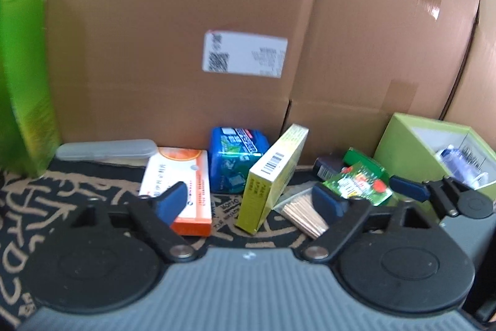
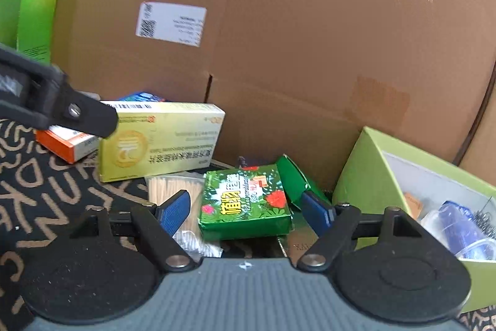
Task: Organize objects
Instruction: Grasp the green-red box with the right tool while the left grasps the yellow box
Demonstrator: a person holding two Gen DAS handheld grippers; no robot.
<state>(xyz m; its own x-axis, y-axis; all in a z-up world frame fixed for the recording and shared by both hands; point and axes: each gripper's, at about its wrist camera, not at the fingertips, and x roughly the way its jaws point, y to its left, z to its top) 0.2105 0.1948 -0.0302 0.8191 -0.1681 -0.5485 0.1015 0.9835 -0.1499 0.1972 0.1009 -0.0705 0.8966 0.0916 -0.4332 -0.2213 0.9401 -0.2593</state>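
My left gripper (image 1: pixel 251 199) is open, its jaws standing wide to either side of a yellow box (image 1: pixel 272 176) that leans on a blue-green packet (image 1: pixel 237 158); an orange-and-white box (image 1: pixel 179 185) lies to its left. My right gripper (image 2: pixel 245 211) is open, with the green floral box (image 2: pixel 245 203) lying between its jaws on the patterned mat. The yellow box (image 2: pixel 161 141) also shows in the right wrist view. A bag of toothpicks (image 2: pixel 173 188) lies beside the green box. Whether the pads touch either box is unclear.
A large cardboard box (image 1: pixel 248 5) forms the back wall. A tall green box (image 1: pixel 28 76) stands at far left, with a clear plastic case (image 1: pixel 105 149) beside it. An open light-green bin (image 2: pixel 418 194) at right holds a blue item and a brush. The left gripper's finger (image 2: pixel 62 107) crosses the right view.
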